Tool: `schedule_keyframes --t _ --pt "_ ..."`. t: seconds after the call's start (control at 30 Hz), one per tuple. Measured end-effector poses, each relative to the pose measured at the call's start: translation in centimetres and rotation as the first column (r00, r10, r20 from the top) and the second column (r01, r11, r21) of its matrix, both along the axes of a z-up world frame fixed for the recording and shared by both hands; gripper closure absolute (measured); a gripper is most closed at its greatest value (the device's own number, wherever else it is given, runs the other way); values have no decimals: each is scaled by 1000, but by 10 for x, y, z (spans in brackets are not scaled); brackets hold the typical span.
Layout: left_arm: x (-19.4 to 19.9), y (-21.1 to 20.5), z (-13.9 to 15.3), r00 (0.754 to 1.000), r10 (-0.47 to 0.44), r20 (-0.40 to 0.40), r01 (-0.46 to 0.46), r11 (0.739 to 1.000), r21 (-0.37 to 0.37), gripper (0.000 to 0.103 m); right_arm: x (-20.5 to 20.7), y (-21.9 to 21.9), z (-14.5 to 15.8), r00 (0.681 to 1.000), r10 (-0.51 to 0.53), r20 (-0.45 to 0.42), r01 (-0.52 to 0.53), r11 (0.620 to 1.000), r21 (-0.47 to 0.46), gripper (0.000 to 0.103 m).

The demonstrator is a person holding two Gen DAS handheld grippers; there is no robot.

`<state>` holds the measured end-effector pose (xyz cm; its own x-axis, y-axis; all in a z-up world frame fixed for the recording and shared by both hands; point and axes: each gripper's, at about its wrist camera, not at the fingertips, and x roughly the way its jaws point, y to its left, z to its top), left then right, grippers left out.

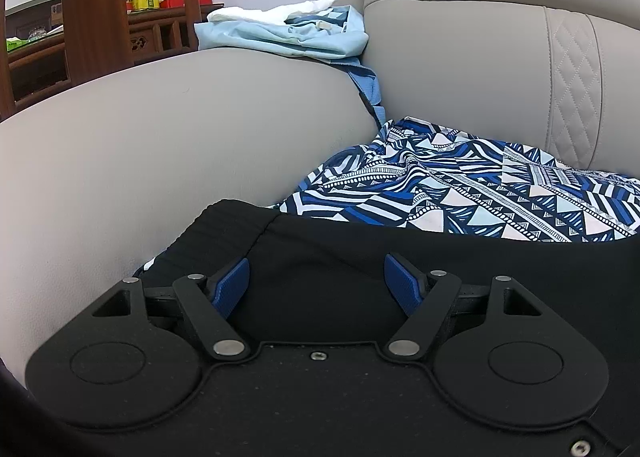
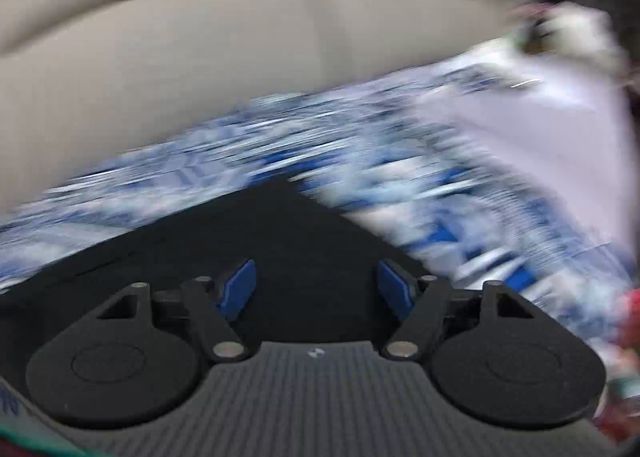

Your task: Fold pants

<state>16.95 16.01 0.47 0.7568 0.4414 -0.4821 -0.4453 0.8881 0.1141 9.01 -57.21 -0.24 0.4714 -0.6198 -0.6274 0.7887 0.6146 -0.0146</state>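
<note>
The black pants (image 1: 440, 265) lie flat on the sofa seat, their elastic waistband (image 1: 224, 221) against the armrest. My left gripper (image 1: 317, 261) hovers low over the waistband end, open; black cloth shows between its blue pads (image 1: 234, 285), which do not pinch it. The right wrist view is blurred. There my right gripper (image 2: 316, 265) stands open over a pointed corner of the black pants (image 2: 280, 225), with nothing pressed between its pads (image 2: 238, 289).
A blue and white patterned cloth (image 1: 460, 185) (image 2: 280, 145) lies under and beyond the pants. The grey sofa armrest (image 1: 180, 129) rises on the left, the backrest (image 1: 460, 57) behind. Light blue clothes (image 1: 288, 33) sit on the armrest. Pale cloth (image 2: 540, 117) lies at the right.
</note>
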Motion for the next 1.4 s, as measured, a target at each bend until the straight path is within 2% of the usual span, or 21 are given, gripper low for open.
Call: schedule_keyframes --t 0.07,0.13,0.3,0.37,0.4,0.43,0.53,0.67,0.7,0.73,0.8,0.87,0.93,0.97,1.03,1.1,1.13,1.2,1.3,1.33,1.4 --pt "0 -1 0 1000 1 -1 -1 1000 8 29 -11 -7 10 989 44 142 -52 997 53 21" --pt "0 -2 0 1000 5 -4 -4 1000 20 28 -5 -13 12 978 62 201 -86 990 113 9" --pt "1 -6 0 1000 12 -11 -11 999 51 27 44 -13 -5 989 125 76 -133 985 107 13" --pt "1 -6 0 1000 13 -12 -13 998 57 26 60 -2 -5 991 132 28 -133 990 40 35" --pt "1 -7 -1 1000 16 -13 -15 998 62 25 63 -1 -2 992 124 25 -124 992 28 76" --pt "1 -8 -1 1000 18 -14 -17 998 67 25 64 -5 -2 994 101 30 -102 994 35 96" --pt "2 -11 -1 1000 23 -18 -21 996 86 24 66 -21 -6 990 65 121 -77 992 97 96" --pt "1 -11 -1 1000 22 -21 -20 995 97 24 73 -32 -7 988 2 152 -19 994 108 90" --pt "1 -10 -1 1000 22 -21 -20 995 96 24 71 -32 -6 987 -50 153 34 994 106 67" --pt "1 -10 -1 1000 21 -20 -19 995 93 24 68 -28 -2 985 -87 150 74 993 87 56" --pt "1 -9 -1 1000 20 -18 -18 996 90 24 62 -10 12 985 -74 157 72 997 20 44" --pt "0 -9 -1 1000 19 -17 -17 996 91 24 56 12 26 975 65 212 -69 998 11 35" --pt "1 -9 -1 1000 19 -18 -18 995 96 24 50 46 39 935 238 262 -249 968 10 30" --pt "0 -9 -1 1000 20 -18 -18 995 99 24 46 68 43 899 329 289 -351 936 25 28" --pt "0 -9 -1 1000 20 -19 -18 995 100 24 41 109 46 819 466 333 -519 850 87 27" --pt "0 -9 -1 1000 19 -18 -17 995 97 24 40 157 42 723 588 362 -667 730 145 24" --pt "1 -9 -1 1000 18 -18 -16 995 96 24 39 182 38 678 644 355 -722 673 159 22" --pt "1 -9 -1 1000 19 -18 -17 995 97 24 39 228 28 620 722 308 -782 602 162 21" --pt "1 -9 -1 1000 19 -18 -17 995 97 23 39 279 11 597 778 196 -802 585 118 21" --pt "1 -9 -1 1000 19 -17 -17 995 95 23 37 294 11 595 792 136 -803 594 46 50" --pt "0 -8 -1 1000 18 -16 -17 996 91 23 36 300 18 612 785 97 -788 615 -8 93"
